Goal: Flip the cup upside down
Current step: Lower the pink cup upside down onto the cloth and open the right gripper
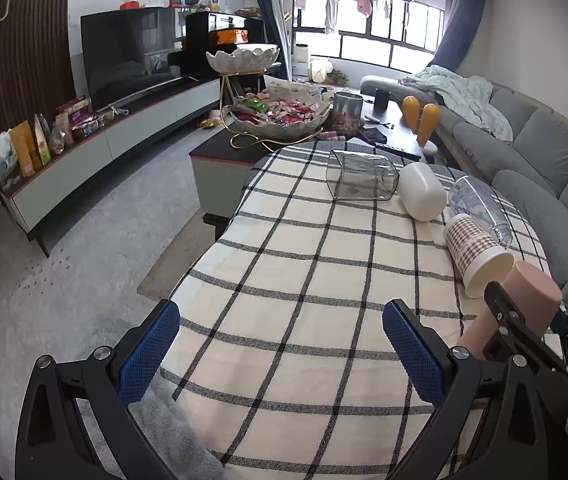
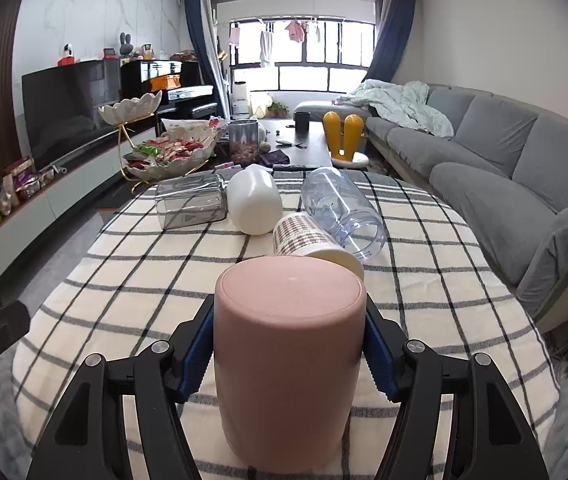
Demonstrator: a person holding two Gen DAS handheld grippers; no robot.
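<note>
At the near edge of the checked tablecloth (image 2: 131, 280) we find the pink cup (image 2: 290, 344), a smooth, matte cylinder with its flat closed base turned up and away from us, its lower end meeting the cloth. Our right gripper (image 2: 290, 350) has it clamped: the two blue ribbed pads (image 2: 195, 354) press against its opposite sides, closed to the cup's width. In the left wrist view the same cup (image 1: 524, 304) shows at the far right, with the right gripper's black finger across it.

Just beyond it lies a paper cup (image 2: 308, 238) with a fine brown check print, on its side, its white rim toward us. Touching it on the right is a clear plastic jar (image 2: 342, 214), also tipped over. To the left lie a white rounded plastic cup (image 2: 253, 204) and, beside that, a squarish smoky-clear container (image 2: 189, 204), both on their sides.

Our left gripper (image 1: 281, 350) hangs wide open over the woven cloth, its blue textured pads (image 1: 149, 354) well apart and holding nothing.
</note>
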